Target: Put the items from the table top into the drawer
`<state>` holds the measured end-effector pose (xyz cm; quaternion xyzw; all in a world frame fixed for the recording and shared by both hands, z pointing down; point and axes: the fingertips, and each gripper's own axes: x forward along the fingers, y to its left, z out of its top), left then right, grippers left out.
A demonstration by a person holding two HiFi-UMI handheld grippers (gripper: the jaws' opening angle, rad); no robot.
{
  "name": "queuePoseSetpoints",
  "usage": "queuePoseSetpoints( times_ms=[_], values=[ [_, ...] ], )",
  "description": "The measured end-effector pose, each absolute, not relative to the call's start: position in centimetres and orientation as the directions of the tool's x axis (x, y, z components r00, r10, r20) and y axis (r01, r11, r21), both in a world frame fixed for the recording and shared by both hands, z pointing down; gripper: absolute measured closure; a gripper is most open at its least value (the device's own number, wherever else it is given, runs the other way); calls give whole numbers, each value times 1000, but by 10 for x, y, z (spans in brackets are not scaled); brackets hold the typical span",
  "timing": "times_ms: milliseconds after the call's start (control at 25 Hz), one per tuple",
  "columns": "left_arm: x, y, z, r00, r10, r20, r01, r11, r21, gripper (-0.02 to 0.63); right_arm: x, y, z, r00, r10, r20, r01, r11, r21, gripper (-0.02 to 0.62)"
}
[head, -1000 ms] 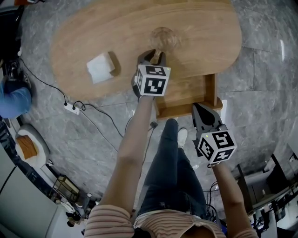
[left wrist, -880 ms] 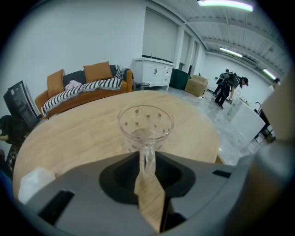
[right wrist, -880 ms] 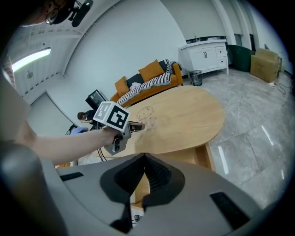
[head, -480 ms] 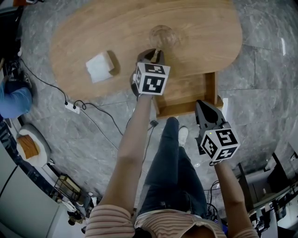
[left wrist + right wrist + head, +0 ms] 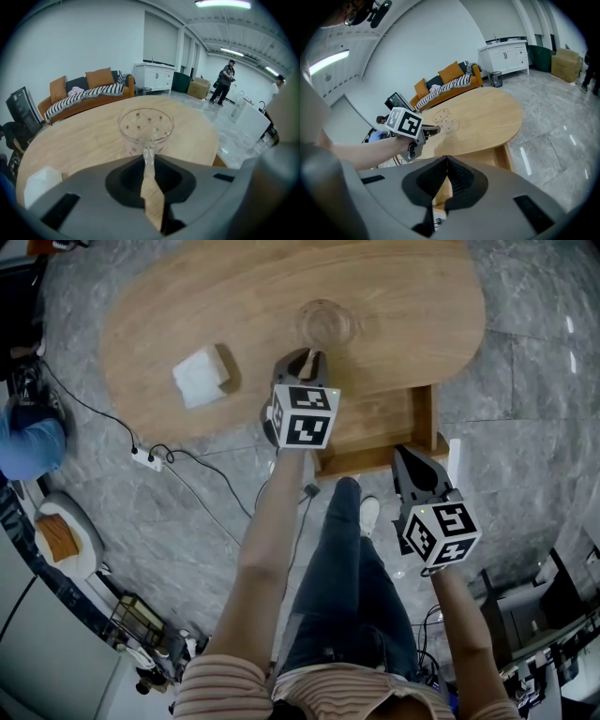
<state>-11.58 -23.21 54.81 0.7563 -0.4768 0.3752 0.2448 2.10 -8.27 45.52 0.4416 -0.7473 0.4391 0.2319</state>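
Observation:
A clear glass cup (image 5: pixel 325 322) (image 5: pixel 145 126) with a thin handle stands on the oval wooden table (image 5: pixel 234 296). My left gripper (image 5: pixel 312 357) (image 5: pixel 148 157) reaches over the table's near edge. Its jaws are closing, with the cup's handle pinched between their tips. A white folded block (image 5: pixel 202 376) (image 5: pixel 42 180) lies on the table to the left. The wooden drawer (image 5: pixel 427 418) stands pulled out under the table's near edge. My right gripper (image 5: pixel 410 457) (image 5: pixel 446 159) hangs just in front of the drawer, shut and empty. The right gripper view also shows the cup (image 5: pixel 443 119) and left gripper (image 5: pixel 431 130).
The person's legs and a shoe (image 5: pixel 367 514) are below the drawer on the grey marble floor. A power strip and cable (image 5: pixel 145 457) lie left of the table. An orange sofa (image 5: pixel 89 91) and white cabinets (image 5: pixel 157 77) stand far behind, with people in the distance.
My left gripper's jaws have closed in on the cup's handle. The right gripper shifted slightly to the right beside the drawer.

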Motion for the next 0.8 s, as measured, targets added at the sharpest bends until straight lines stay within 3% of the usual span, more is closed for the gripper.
queuePoseSetpoints(
  times_ms=[800],
  values=[
    [-97,-215,466,307,-602,737,-874,-485,-32,561,28,-80,411,-483,-547,684,-872,228,-433,587]
  ],
)
